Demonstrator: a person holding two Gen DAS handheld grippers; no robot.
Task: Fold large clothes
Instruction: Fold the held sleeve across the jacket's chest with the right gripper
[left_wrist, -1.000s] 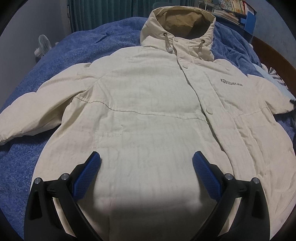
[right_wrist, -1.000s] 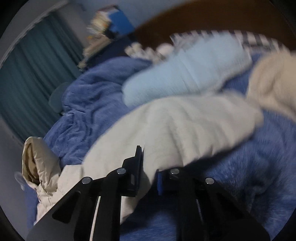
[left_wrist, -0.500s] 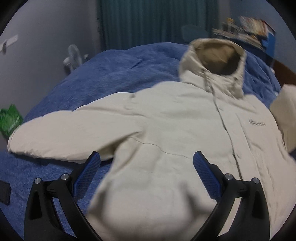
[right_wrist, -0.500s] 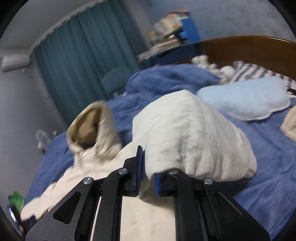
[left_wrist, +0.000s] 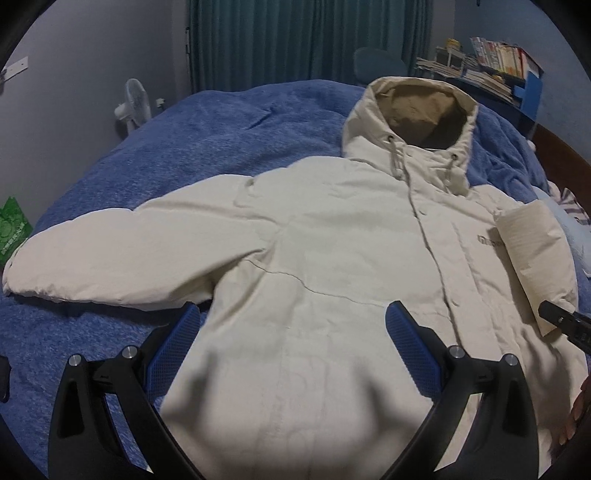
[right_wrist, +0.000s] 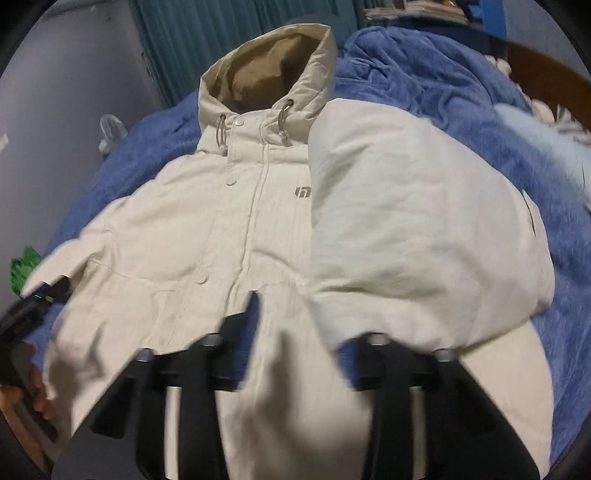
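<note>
the jacket (left_wrist: 332, 258) lies on the blanket (left_wrist: 221, 140), one sleeve (right_wrist: 406, 229) folded over; the left gripper (left_wrist: 291, 343) and the right gripper (right_wrist: 299, 332) both gape empty.

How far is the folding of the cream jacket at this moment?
Early stage. Done: the jacket lies face up on the blue blanket, and one sleeve is folded over the chest, partly covering the logo. In hand: nothing; the right gripper is open over the hem, and the left gripper is open too. Left: the other sleeve lies spread out, the hood and body unfolded.
</note>
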